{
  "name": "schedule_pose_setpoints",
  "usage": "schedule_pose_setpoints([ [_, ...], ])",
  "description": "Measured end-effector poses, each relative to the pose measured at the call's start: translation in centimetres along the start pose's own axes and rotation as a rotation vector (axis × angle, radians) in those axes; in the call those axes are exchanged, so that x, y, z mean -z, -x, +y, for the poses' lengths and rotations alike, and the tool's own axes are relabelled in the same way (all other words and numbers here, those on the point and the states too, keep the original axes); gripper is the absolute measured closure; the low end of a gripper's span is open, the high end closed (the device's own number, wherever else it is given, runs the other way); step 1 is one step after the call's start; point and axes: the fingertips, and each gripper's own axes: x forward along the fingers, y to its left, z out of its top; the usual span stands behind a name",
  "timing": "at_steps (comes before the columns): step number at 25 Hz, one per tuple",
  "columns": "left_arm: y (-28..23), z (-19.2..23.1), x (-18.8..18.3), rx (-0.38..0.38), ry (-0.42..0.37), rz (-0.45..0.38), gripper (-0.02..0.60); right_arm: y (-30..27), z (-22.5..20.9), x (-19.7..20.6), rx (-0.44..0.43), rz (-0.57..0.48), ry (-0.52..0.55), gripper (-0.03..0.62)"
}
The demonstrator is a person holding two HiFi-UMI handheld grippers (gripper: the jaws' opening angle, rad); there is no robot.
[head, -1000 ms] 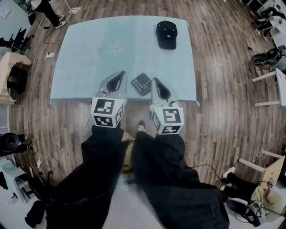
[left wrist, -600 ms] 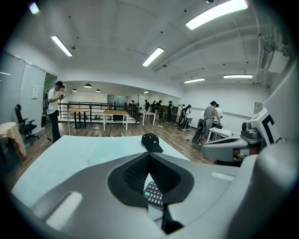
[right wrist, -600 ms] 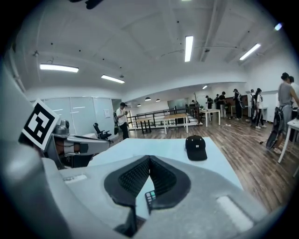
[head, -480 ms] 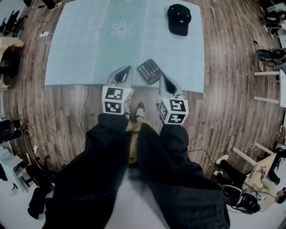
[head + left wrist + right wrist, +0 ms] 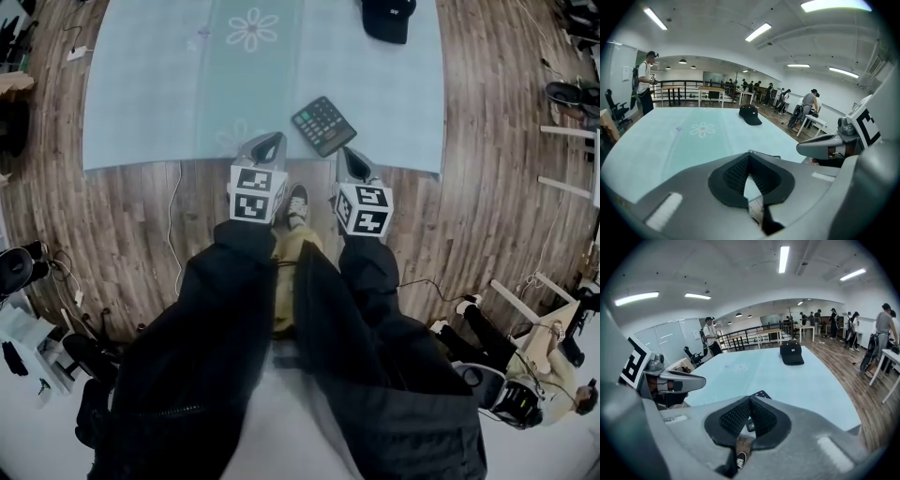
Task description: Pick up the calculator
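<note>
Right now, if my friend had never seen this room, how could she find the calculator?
Find the big pale blue table on the wooden floor. Near its front edge, just ahead of the right gripper, lies the calculator. It is flat, dark and covered in rows of little keys, unlike the rounded black cap at the far side.

Bright, even room light here, pouring from long ceiling strips (image 5: 758, 32) at the top of both gripper views, and they blow out to flat white glare. Shadows stay faint and soft-edged. Strong fisheye bend curves the floorboards (image 5: 487, 187) at the head view's edges, a dark vignette rings the corners of both gripper views, and the left gripper (image 5: 749, 153) and right gripper (image 5: 750, 398) look slightly soft at bottom centre, close to the lens.
</note>
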Motion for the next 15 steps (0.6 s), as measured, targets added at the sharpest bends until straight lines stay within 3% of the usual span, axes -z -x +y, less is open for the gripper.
schedule_pose_setpoints([
  [9,-2.9,0.1,5.4,0.015,0.049,0.17,0.584,-2.9,-2.5,4.2,0.038,0.102,-0.056,0.589],
  [15,-3.9,0.8,6.9,0.017,0.071,0.216,0.584,-4.5,-3.0,6.0,0.039,0.152,-0.119,0.548],
])
